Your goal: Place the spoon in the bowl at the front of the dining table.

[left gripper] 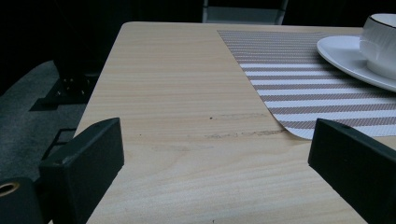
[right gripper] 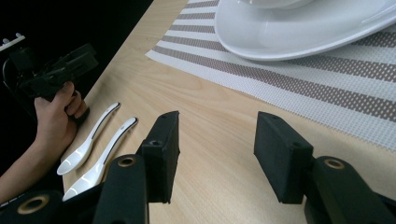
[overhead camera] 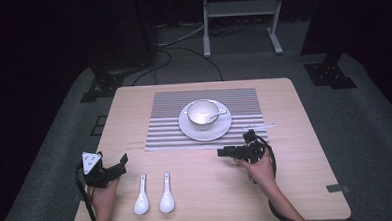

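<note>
One spoon (overhead camera: 217,115) lay in the cup (overhead camera: 202,112) on the plate (overhead camera: 205,131), two spoons (overhead camera: 154,195) remained on the surface (overhead camera: 212,190) between the tools, and the right tool (overhead camera: 235,145) and left tool (overhead camera: 117,164) both stood apart, empty.

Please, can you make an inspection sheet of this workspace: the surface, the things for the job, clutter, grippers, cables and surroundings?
Surface: light wooden table with a striped placemat at its far middle.
Job's things: white plate on the placemat, a cup on it with a spoon resting in the cup; two white spoons lie side by side near the front edge.
Clutter: a thin pale stick-like item at the placemat's right edge; too small to identify.
Grippers: left gripper open, nothing between its jaws; right gripper open, nothing between its jaws.
Cables: one trails from each gripper; more lie on the floor behind.
Surroundings: dark room, grey carpet, a white stand behind the table.
</note>
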`<state>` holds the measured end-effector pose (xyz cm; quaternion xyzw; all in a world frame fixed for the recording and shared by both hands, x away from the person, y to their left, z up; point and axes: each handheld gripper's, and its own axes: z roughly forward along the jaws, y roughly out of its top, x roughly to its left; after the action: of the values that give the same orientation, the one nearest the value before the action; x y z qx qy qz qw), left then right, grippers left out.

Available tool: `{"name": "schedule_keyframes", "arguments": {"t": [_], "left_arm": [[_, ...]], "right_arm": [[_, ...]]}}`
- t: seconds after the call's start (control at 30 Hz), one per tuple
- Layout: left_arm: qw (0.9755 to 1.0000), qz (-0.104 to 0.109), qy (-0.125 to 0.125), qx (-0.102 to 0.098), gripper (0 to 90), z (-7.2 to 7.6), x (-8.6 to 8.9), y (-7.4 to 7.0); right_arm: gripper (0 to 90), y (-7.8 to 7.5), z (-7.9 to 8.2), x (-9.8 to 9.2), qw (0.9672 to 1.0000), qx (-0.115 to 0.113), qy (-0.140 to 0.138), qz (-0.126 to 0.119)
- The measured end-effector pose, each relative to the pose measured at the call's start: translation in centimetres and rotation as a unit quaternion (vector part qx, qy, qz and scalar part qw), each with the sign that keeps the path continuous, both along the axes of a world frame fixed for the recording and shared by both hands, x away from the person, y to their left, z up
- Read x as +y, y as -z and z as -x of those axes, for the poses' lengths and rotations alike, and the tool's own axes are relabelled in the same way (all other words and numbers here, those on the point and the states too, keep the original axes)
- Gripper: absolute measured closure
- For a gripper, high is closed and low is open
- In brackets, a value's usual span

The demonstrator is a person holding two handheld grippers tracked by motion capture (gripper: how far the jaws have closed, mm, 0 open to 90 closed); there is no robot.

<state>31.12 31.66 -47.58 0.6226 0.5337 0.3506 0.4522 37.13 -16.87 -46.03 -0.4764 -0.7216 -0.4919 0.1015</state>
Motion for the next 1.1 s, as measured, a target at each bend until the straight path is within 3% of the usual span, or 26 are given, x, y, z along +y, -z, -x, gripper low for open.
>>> {"name": "schedule_keyframes", "arguments": {"t": [0.87, 1.1], "left_arm": [[1.0, 0.0, -0.001, -0.001, 2.2, 0.0, 0.0, 0.0], [1.0, -0.001, -0.001, 0.0, 2.2, 0.0, 0.0, 0.0]], "right_arm": [[45.0, 0.9, 3.3, -1.1, 0.9999, -0.009, -0.011, -0.009], [44.2, 0.9, 4.3, -1.8, 0.9997, -0.019, -0.003, -0.013]]}}
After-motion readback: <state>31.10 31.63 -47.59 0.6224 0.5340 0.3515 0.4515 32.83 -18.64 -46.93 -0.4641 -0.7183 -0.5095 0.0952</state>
